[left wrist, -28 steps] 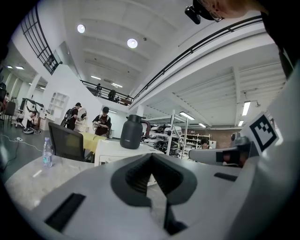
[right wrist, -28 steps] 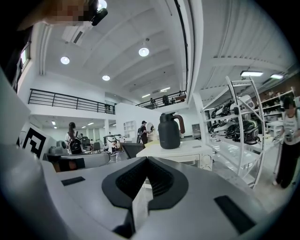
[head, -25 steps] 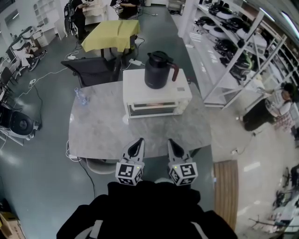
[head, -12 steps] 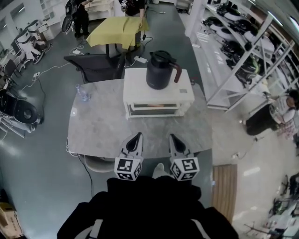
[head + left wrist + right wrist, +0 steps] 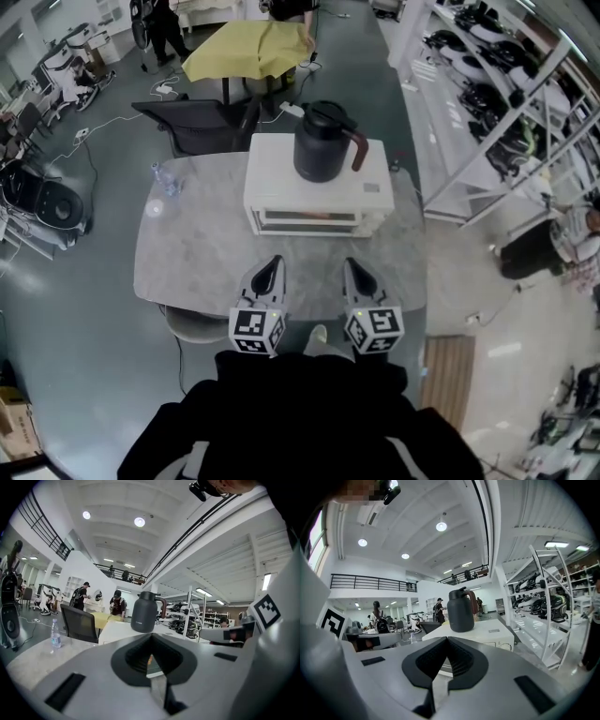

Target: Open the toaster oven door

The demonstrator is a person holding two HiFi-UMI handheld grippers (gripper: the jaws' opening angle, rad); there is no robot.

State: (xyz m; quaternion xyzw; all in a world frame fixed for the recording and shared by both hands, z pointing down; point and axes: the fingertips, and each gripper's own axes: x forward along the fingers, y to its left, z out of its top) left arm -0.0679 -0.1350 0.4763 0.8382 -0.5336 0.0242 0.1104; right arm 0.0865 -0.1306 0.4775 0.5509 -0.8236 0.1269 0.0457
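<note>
Hovering side by side over marble table (image 5: pixel 187 258): left gripper (image 5: pixel 271 267), right gripper (image 5: pixel 353 269), jaws pressed together, empty. Toaster oven (image 5: pixel 314 192) straight ahead, well apart, door (image 5: pixel 307 221) closed, facing them. Part jaws first, take door's top edge, swing it down gently: black carafe (image 5: pixel 322 142) on top could tip.

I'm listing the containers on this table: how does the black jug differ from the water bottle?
The jug is black and opaque, with a handle; the water bottle is clear, without one. The jug is far bulkier than the water bottle. The jug stands on the toaster oven, the water bottle on the table itself. Both are upright.
</note>
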